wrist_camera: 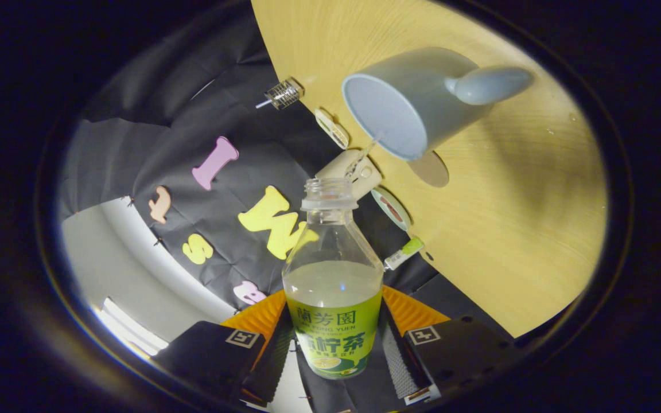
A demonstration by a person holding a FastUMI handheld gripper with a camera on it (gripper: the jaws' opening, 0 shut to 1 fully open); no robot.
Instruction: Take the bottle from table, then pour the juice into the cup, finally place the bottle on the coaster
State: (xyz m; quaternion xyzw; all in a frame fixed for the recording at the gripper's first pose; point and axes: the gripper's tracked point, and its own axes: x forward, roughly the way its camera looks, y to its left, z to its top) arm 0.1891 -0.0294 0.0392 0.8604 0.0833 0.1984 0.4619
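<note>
My gripper (335,339) is shut on a clear plastic bottle (333,275) with a green label, held between the fingers by its lower body. The bottle has no cap and holds pale juice to about half its height. The view is strongly rolled, so the wooden table (514,241) stands slanted beyond the bottle. A grey-blue cup (411,103) with a handle sits on it, its open mouth facing the bottle's neck. A thin glinting streak (365,155) runs from just past the bottle's mouth to the cup's rim. A round tan coaster (431,170) lies right beside the cup.
Small items line the table's edge near the bottle's mouth: a clear mesh-patterned piece (284,93), a flat white piece (331,127), a beige block (349,167), a round disc (391,207) and a green-capped tube (404,252). The booth's black cloth wall (181,115) lies beyond.
</note>
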